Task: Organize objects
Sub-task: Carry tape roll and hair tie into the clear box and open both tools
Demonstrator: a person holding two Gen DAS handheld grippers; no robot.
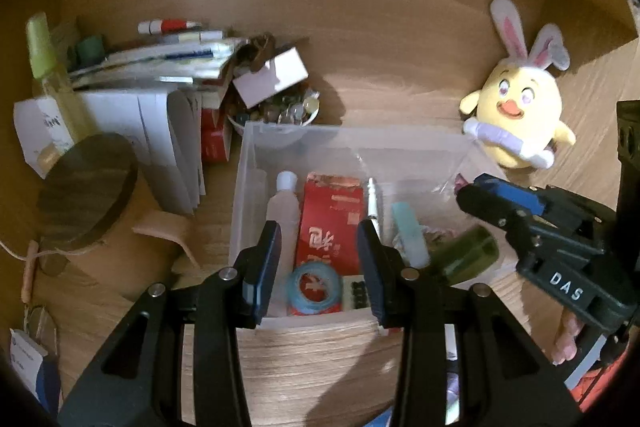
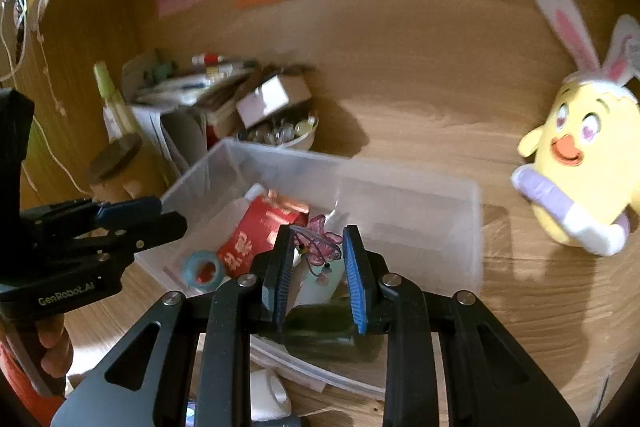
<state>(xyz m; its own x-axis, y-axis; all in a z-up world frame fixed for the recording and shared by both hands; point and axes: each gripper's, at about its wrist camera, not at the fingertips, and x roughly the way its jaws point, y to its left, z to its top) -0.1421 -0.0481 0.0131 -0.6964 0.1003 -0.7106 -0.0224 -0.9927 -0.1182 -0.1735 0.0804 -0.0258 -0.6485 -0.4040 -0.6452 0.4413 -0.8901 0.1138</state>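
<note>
Before the left gripper, held apart and empty, the clear bin is seen already stocked with a red packet and tape roll; papers remain outside.

From the right wrist, the right gripper is seen parted above the bin's near rim, a green object below; whether it is gripped cannot be told. Bare desk is left beside the plush chick.

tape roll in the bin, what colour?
Light blue tape roll, lying in the clear bin; clearest in the left wrist view.

The left gripper hangs with fingers spread over a clear bin on the bench — inside lie a red packet, blue tape roll and small bottle.
</note>
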